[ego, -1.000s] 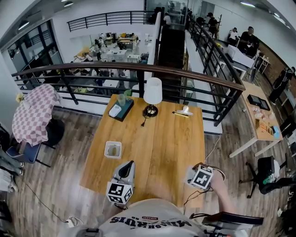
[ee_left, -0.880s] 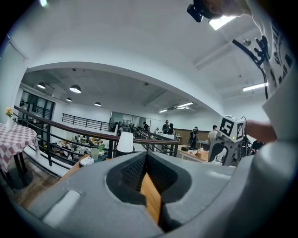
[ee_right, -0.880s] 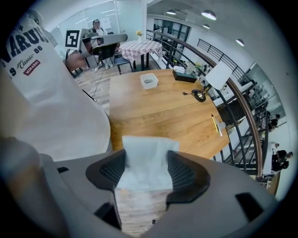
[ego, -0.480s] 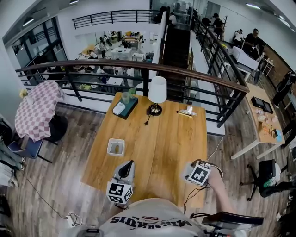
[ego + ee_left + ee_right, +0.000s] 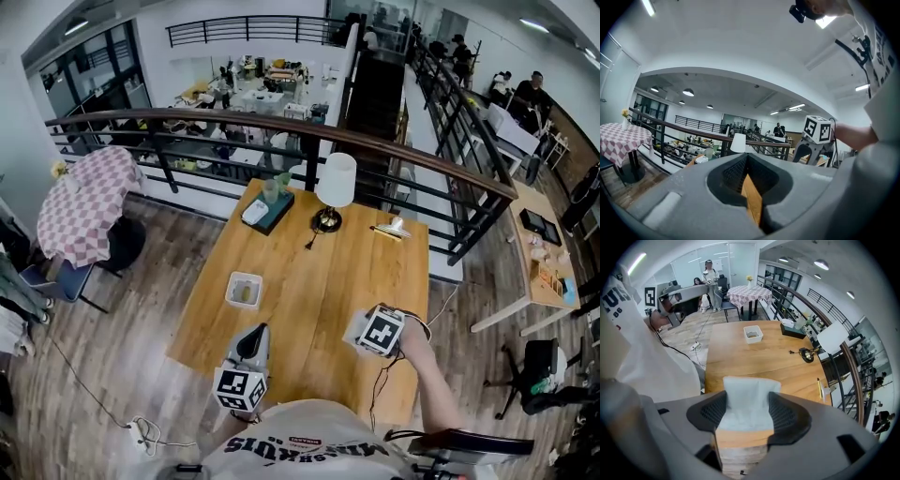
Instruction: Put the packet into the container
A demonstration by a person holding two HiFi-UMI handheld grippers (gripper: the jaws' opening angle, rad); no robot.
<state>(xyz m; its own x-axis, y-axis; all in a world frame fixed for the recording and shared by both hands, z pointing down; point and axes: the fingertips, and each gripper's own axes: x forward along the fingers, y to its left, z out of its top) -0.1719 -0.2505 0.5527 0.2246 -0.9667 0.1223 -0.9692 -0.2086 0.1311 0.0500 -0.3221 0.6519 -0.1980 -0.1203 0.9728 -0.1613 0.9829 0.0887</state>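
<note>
Wooden table [image 5: 309, 281], lamp [image 5: 336, 180] — railing [image 5: 234, 116], plank floor [image 5: 141, 281]

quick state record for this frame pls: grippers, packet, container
right gripper: fingers shut on pale soft packet, held over light wooden table
left gripper: fingers together, nothing between them
white square container: on the table, left part in head view, apart from both grippers, something brownish inside
task: packet not yet in container

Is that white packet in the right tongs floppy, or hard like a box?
Probably soft: the packet looks narrower where the right tongs squeeze it than at its free end. Likely light too, since that end sticks out without sagging.
</note>
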